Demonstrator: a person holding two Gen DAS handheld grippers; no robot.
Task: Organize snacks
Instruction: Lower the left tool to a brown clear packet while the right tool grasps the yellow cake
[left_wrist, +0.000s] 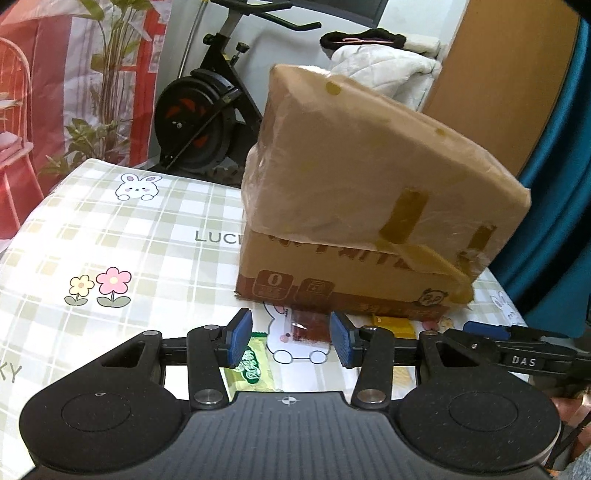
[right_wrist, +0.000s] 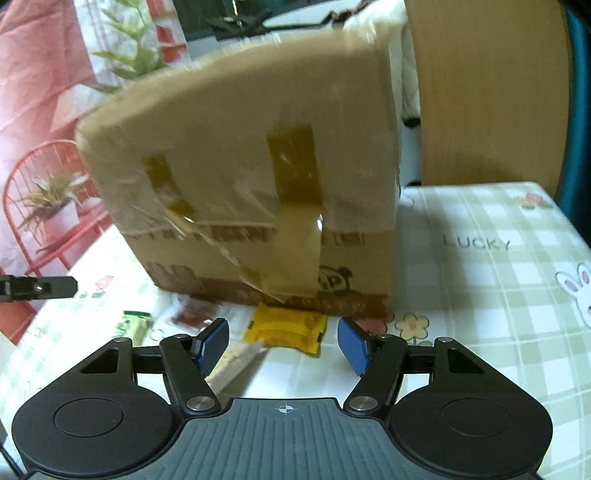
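Checked cloth covers the table (left_wrist: 110, 236), where a yellow snack packet (right_wrist: 286, 328), a red packet (left_wrist: 310, 328) and a green packet (left_wrist: 253, 365) lie just before a taped cardboard box (left_wrist: 369, 206). Left tongs (left_wrist: 291, 339) and right tongs (right_wrist: 282, 341) hover spread, pinching nothing.

**Box at the middle, snacks before it**

A cardboard box (left_wrist: 343, 269) stands on the table (left_wrist: 110, 229), its lid flap (left_wrist: 369, 155) raised. From the box, three snack packets lie near its front edge: one (right_wrist: 286, 328) at 6 o'clock, another (left_wrist: 310, 326) beside it, a third (left_wrist: 255, 363) at 7 o'clock. An exercise bike (left_wrist: 207, 122) stands behind at 11 o'clock.
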